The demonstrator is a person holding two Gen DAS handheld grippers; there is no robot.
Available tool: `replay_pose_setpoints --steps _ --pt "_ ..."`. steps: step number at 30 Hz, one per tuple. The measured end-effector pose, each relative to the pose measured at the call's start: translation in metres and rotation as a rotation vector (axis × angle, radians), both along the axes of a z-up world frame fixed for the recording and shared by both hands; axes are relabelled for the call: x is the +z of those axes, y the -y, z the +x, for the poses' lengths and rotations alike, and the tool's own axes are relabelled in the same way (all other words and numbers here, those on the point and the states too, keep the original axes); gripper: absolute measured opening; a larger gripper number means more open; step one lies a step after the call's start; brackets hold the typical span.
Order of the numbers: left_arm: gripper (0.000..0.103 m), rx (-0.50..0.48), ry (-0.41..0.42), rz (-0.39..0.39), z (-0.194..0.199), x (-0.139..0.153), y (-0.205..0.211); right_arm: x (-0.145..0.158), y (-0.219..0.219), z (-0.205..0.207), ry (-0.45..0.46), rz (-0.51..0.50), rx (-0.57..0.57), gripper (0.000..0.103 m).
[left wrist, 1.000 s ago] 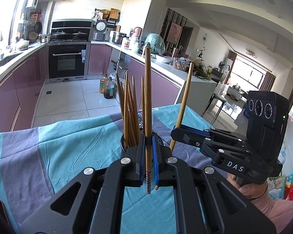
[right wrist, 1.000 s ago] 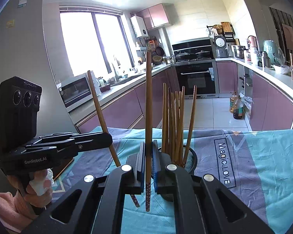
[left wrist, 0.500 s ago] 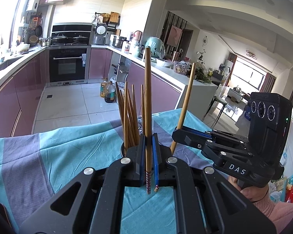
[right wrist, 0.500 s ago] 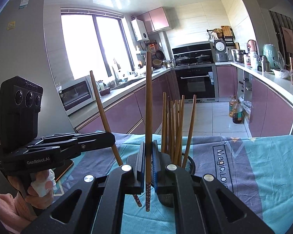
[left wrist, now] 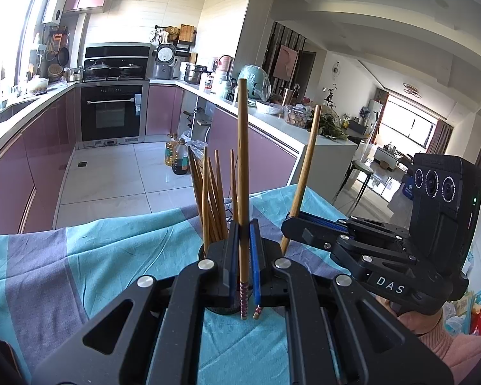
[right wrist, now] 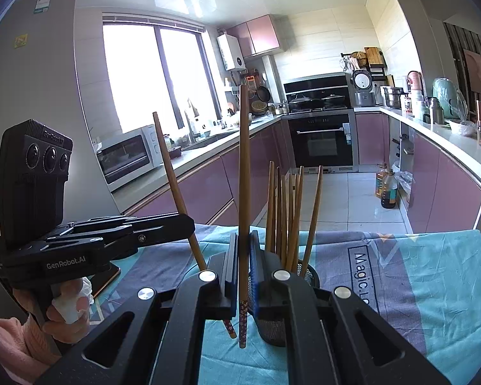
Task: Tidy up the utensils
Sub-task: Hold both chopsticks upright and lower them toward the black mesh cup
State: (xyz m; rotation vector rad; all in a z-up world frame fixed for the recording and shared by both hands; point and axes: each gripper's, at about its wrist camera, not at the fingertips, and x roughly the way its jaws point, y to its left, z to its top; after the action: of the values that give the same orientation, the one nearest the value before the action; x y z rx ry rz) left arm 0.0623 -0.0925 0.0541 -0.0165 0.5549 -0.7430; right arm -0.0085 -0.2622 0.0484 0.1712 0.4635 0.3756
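Note:
My left gripper [left wrist: 244,247] is shut on a long wooden chopstick [left wrist: 243,176] that stands upright, its patterned tip hanging below the jaws. My right gripper [right wrist: 244,250] is shut on a matching chopstick [right wrist: 244,176], also upright. Each gripper shows in the other's view: the right gripper [left wrist: 288,224] with its tilted chopstick [left wrist: 304,166], and the left gripper [right wrist: 186,224] with its chopstick [right wrist: 173,176]. Just beyond both stands a black mesh holder [right wrist: 308,276] with several chopsticks [right wrist: 288,211] in it. In the left wrist view those chopsticks [left wrist: 211,199] rise behind my fingers, which hide most of the holder.
A teal and purple striped cloth [right wrist: 417,272] covers the table [left wrist: 80,256]. A dark flat object [right wrist: 109,276] lies on it at the left. Beyond the table's far edge are pink kitchen cabinets, an oven [right wrist: 324,141] and oil bottles [left wrist: 176,160] on the floor. A person's hands hold both grippers.

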Motion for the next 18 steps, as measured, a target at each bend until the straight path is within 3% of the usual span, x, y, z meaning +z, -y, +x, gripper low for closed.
replay_pose_setpoints --steps 18 --pt "0.007 0.004 0.022 -0.013 0.0078 0.0073 0.0014 0.0082 -0.0008 0.0031 0.028 -0.014 -0.010 0.006"
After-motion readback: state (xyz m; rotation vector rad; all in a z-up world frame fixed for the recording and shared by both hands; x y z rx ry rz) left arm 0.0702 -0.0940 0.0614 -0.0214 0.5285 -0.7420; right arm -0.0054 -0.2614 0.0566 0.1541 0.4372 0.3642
